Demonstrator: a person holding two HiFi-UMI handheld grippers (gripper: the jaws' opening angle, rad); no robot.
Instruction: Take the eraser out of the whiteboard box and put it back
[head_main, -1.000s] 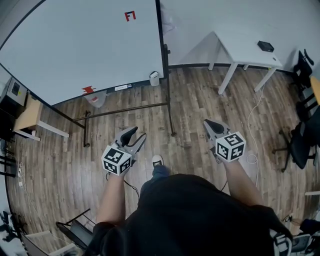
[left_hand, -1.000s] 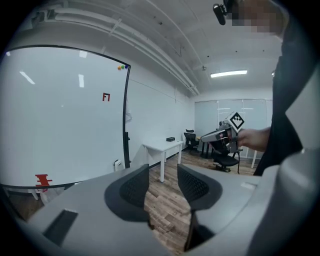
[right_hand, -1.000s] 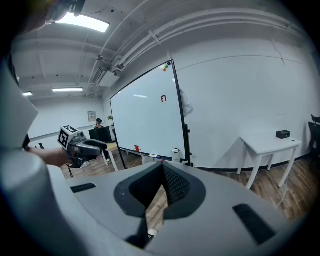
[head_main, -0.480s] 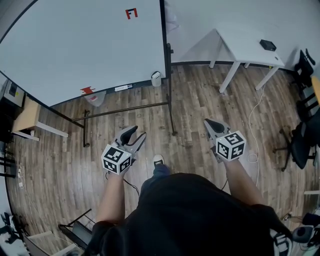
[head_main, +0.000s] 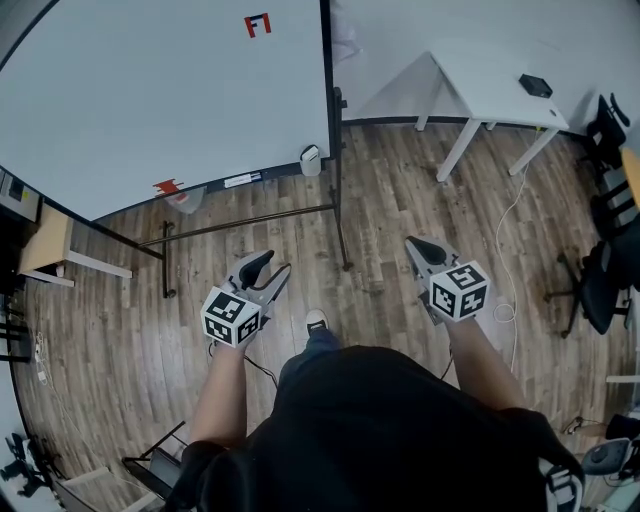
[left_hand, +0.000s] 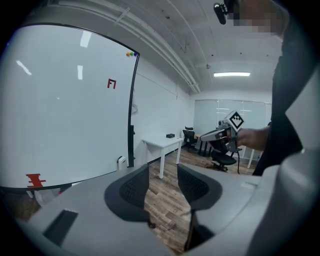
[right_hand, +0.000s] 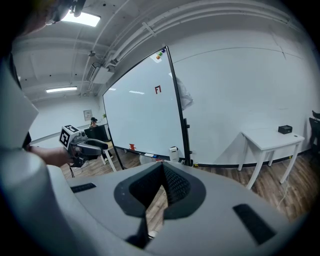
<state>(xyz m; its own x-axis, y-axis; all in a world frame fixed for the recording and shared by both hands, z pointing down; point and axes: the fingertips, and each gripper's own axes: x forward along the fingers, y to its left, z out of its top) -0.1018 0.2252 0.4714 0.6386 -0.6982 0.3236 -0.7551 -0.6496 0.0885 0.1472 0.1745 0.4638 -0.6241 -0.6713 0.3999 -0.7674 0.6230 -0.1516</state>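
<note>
The whiteboard (head_main: 170, 90) stands ahead of me on the left, with a small white box (head_main: 310, 158) at the right end of its lower edge. That box also shows in the left gripper view (left_hand: 120, 162) and the right gripper view (right_hand: 173, 151). I cannot make out an eraser. A small red object (head_main: 167, 186) sits on the board's ledge further left. My left gripper (head_main: 272, 264) is open and empty over the floor, well short of the board. My right gripper (head_main: 415, 243) is shut and holds nothing. Both grippers' own views, left (left_hand: 163, 167) and right (right_hand: 162, 165), look toward the board.
The board's metal stand (head_main: 340, 230) reaches over the wooden floor between the grippers. A white table (head_main: 490, 90) with a small black item (head_main: 535, 86) stands at the right wall. Office chairs (head_main: 600, 270) and a cable (head_main: 505, 230) lie right; a wooden desk (head_main: 45, 245) left.
The head view has shifted slightly, so the board sits a little higher and further left. Both grippers are almost where they were.
</note>
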